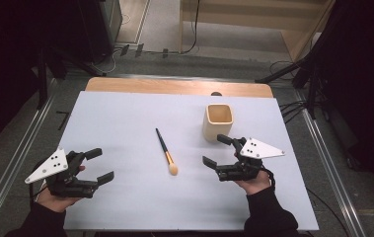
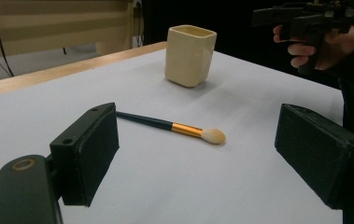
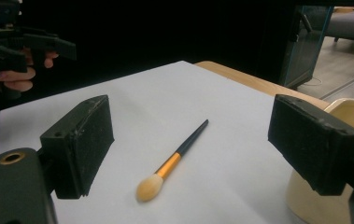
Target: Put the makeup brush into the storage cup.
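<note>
a makeup brush is seen lying flat mid-surface: dark slim handle, gold ferrule, pale fluffy tip pointing toward the person. a cream square cup stands upright just beyond the right gripper. left gripper and right gripper are held with jaws wide apart, nothing gripped.

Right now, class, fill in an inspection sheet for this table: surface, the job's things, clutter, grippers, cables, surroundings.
Surface: white sheet covering a wooden table, flat and clean.
Job's things: makeup brush lying flat mid-table, bristles toward the person; cream square cup upright, apart from the brush.
Clutter: nothing seen.
Grippers: left gripper open, holding nothing; right gripper open, holding nothing, just in front of the cup.
Cables: black leads on the floor right of the table.
Surroundings: dark curtains, metal floor rails, wooden furniture beyond.
</note>
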`<state>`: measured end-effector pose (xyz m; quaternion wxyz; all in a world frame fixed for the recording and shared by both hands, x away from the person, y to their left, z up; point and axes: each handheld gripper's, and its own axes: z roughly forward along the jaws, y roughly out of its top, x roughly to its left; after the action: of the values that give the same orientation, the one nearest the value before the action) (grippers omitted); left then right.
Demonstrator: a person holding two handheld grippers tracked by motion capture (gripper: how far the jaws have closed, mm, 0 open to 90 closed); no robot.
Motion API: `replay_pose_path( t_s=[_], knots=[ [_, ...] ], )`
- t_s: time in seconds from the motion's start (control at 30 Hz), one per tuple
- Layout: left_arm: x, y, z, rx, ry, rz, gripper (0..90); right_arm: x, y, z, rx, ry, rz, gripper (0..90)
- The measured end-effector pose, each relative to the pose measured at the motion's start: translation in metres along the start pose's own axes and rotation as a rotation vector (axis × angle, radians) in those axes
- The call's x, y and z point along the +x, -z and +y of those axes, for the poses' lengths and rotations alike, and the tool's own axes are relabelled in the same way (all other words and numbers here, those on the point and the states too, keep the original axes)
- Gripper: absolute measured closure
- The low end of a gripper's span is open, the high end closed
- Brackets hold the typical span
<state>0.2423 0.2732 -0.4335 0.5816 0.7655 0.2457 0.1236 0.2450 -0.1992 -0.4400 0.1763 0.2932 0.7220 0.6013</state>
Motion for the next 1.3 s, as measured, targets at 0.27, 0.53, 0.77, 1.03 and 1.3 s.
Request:
replay_pose_path(
  t_s=[0.27,0.53,0.77,1.03,1.3],
  knots=[
    [0.003,-0.002,0.001,-0.003,0.003,-0.011,13.8,0.005,-0.013,0.006,-0.004,-0.022,-0.039,15.1],
    [0.004,0.001,0.002,-0.024,0.008,-0.022,13.8,0.012,-0.027,0.01,0.005,-0.036,-0.078,15.1],
    [0.005,0.001,0.003,-0.023,0.002,-0.024,13.9,0.018,-0.035,0.011,0.001,-0.041,-0.127,15.0],
    [0.002,-0.003,0.003,0.011,-0.016,-0.026,13.8,0.031,-0.041,0.015,0.007,-0.032,-0.201,15.0],
    [0.002,-0.004,0.004,0.025,-0.014,-0.043,14.0,0.045,-0.057,0.01,0.008,-0.039,-0.216,15.1]
  ],
)
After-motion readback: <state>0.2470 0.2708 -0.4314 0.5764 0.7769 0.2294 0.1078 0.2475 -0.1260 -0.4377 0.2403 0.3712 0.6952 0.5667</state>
